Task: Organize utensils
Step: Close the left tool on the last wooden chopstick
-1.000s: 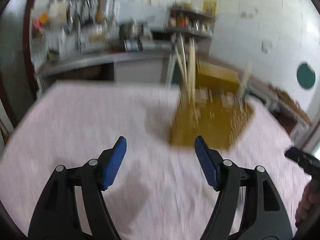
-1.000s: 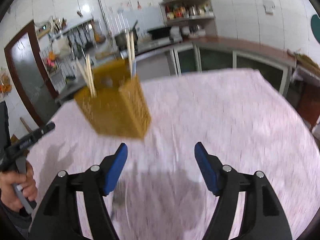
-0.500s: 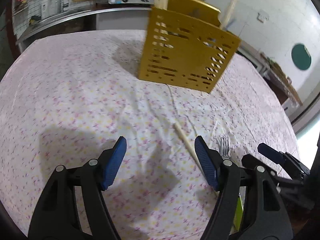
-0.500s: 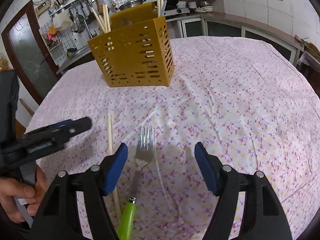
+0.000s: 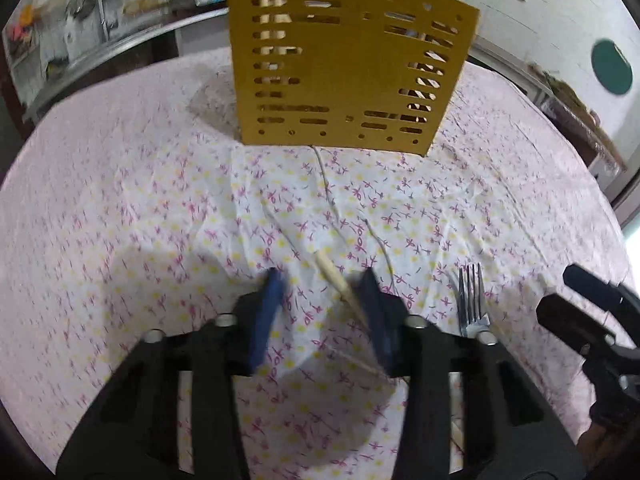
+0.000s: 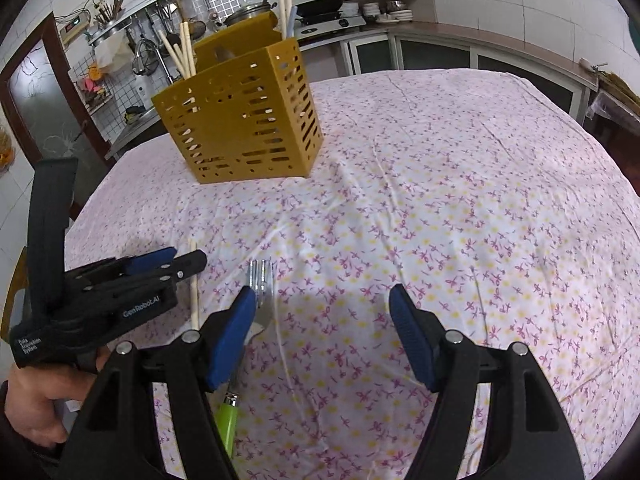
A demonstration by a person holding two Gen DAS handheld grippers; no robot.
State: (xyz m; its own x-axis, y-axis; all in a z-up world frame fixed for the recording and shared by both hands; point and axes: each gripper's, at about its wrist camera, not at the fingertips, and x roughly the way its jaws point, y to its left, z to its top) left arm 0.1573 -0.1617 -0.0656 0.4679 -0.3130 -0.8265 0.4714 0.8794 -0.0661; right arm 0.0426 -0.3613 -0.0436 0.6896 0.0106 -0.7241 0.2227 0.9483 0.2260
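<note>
A perforated yellow utensil holder [image 5: 344, 68] [image 6: 244, 120] stands on the floral tablecloth with several chopsticks [image 6: 184, 52] upright in it. One loose wooden chopstick [image 5: 336, 280] [image 6: 193, 292] lies on the cloth. My left gripper [image 5: 320, 312] [image 6: 176, 264] is low over it with its jaws closing. The stick lies between them against the right pad, and the left pad stands apart from it. A fork [image 6: 262, 280] [image 5: 472, 300] with a green handle lies beside the chopstick. My right gripper [image 6: 322, 308] [image 5: 576, 300] hovers open just right of the fork, its left finger over the fork's neck.
The tablecloth [image 6: 460, 208] covers a round table whose edge curves down at right and front. A kitchen counter with a stove, pots and shelves [image 6: 360, 4] runs behind. A hand [image 6: 32, 408] holds the left gripper at lower left.
My left gripper came down and forward over the loose chopstick, and its jaws have narrowed around it. My right gripper sank a little toward the fork and stayed open.
</note>
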